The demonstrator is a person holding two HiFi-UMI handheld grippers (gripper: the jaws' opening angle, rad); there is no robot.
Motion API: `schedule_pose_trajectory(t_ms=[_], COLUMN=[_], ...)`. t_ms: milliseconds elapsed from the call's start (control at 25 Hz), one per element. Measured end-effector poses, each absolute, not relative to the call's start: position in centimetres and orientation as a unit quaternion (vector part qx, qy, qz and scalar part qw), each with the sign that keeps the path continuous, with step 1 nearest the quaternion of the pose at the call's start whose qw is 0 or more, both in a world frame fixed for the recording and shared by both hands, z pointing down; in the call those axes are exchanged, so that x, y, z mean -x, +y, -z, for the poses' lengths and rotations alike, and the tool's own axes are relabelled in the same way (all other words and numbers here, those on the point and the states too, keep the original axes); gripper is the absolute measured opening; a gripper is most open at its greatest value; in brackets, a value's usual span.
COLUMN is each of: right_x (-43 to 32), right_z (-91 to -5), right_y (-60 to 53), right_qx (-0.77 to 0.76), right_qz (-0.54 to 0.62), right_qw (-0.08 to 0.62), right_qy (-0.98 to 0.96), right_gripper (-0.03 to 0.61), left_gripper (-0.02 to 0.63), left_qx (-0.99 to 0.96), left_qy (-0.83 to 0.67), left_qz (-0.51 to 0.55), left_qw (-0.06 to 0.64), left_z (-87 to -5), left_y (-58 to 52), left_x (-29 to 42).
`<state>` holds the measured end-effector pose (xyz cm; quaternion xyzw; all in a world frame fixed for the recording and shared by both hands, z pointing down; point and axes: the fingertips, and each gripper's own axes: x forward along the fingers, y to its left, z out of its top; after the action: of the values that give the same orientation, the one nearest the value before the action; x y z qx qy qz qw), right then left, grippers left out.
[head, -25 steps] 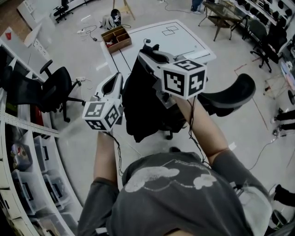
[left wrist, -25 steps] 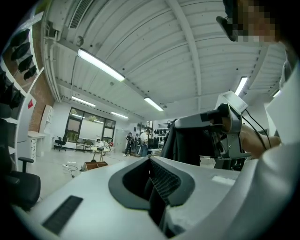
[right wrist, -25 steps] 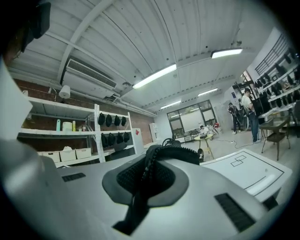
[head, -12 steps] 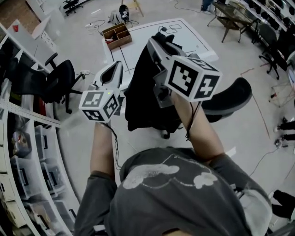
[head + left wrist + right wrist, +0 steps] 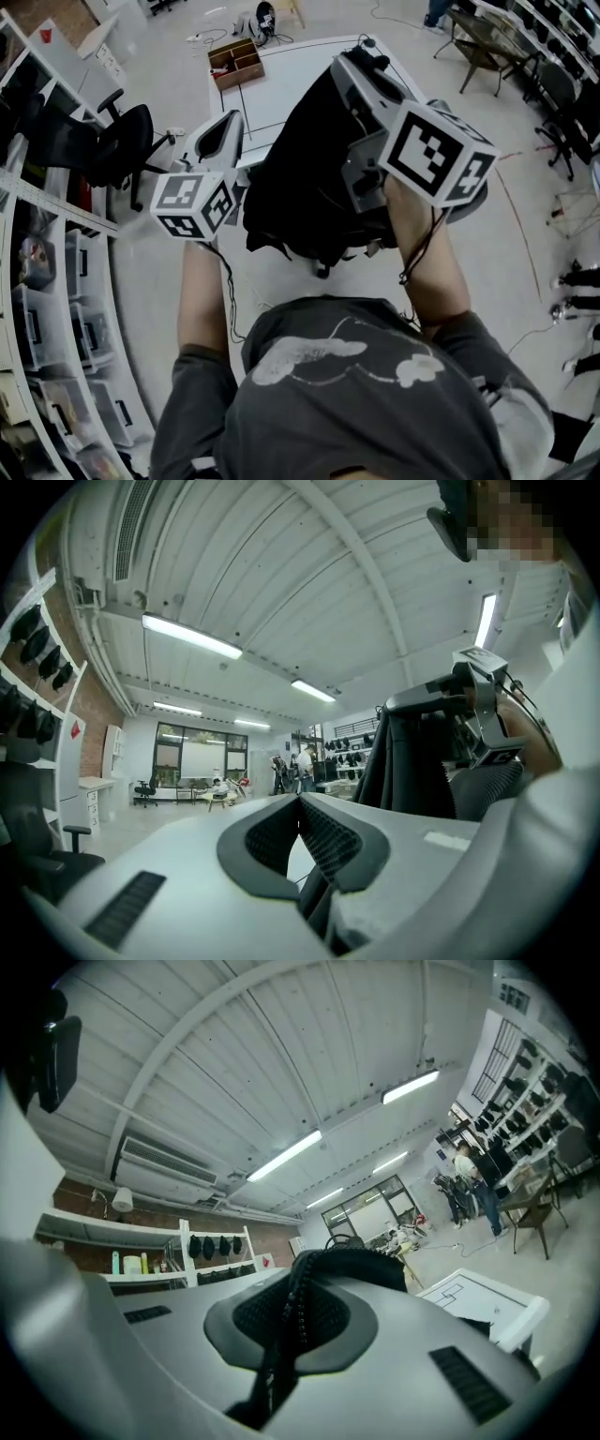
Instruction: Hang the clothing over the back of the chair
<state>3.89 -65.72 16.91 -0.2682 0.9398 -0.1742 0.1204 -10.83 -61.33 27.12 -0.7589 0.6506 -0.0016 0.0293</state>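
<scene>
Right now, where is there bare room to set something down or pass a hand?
Bare: the white table between the wooden box and the garment; the floor right of the right arm. Crowded: the garment fills the space between the left gripper and right gripper, and a chair and shelves line the left.
</scene>
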Motion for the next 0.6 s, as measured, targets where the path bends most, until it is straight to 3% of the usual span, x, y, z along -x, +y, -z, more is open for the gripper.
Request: schedule_pose_trajectory(t_ms=[280, 600], right_x=[-7.7, -11.8], right_z=[-16.6, -15.1], right_y=[-66.7, -67.9], right_qx=[0.229, 0.231], right_qz=[0.068, 0.068], right_qw=[0.075, 0.114], right_qy=[0.968, 0.964], right_gripper=[-0.002, -0.002], left_gripper=[0.002, 0.002], left_qx=[0.749, 0.752], left_qy=[0.661, 0.657], left_qz=[0.001, 0.001], left_qw=[0.042, 0.056], left_z=[-26.0, -24.8], left_y=[-60.8, -59.4], left_x=[6.7, 5.5])
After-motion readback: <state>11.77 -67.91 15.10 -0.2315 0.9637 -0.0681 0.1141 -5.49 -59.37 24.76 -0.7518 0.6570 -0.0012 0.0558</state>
